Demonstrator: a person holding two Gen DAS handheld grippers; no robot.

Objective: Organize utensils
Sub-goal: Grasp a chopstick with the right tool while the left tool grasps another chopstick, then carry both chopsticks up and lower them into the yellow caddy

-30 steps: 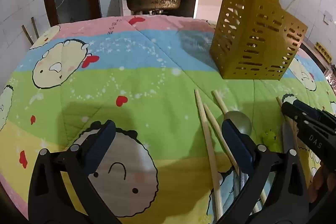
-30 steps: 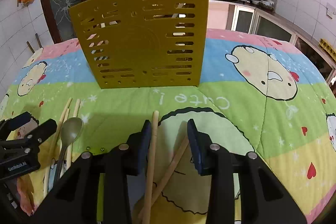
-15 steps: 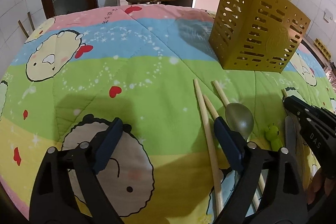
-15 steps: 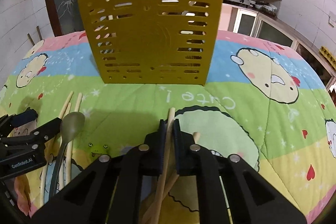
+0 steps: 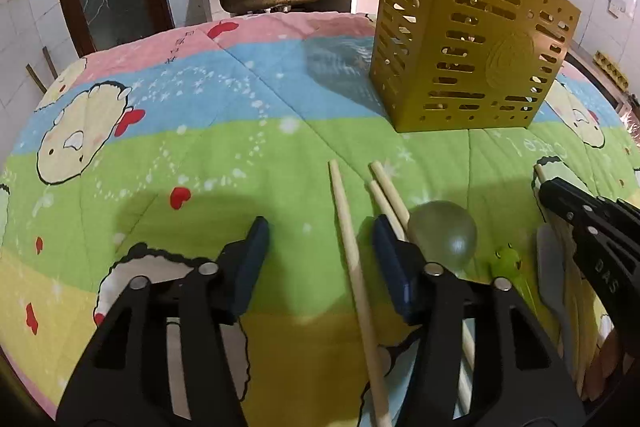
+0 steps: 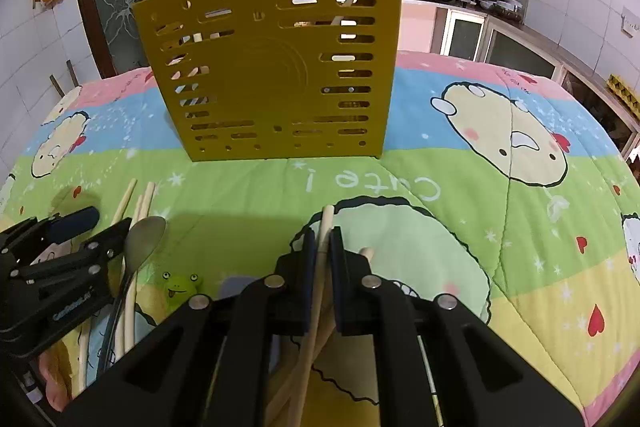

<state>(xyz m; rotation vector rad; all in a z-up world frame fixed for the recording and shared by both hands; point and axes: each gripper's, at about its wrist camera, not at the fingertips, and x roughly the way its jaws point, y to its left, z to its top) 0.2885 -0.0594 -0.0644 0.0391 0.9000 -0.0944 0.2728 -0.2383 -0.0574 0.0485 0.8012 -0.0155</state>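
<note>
Right gripper (image 6: 322, 247) clamps chopstick (image 6: 325, 227); left gripper (image 5: 320, 247) apparently open

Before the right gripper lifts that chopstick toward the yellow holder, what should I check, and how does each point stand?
1. Right gripper shut on the chopstick: ok.
2. Second chopstick beside it outside the jaws: ok.
3. Yellow holder upright: ok.
4. Free room inside the holder: cannot tell.
5. Left gripper open, straddling another chopstick, apart from the right: ok.
6. Spoon off the lift path: ok.

spoon (image 5: 442, 241) handle hidden behind left gripper's fingers (image 5: 394, 275); chopsticks (image 5: 356, 267) run off the bottom edge.
</note>
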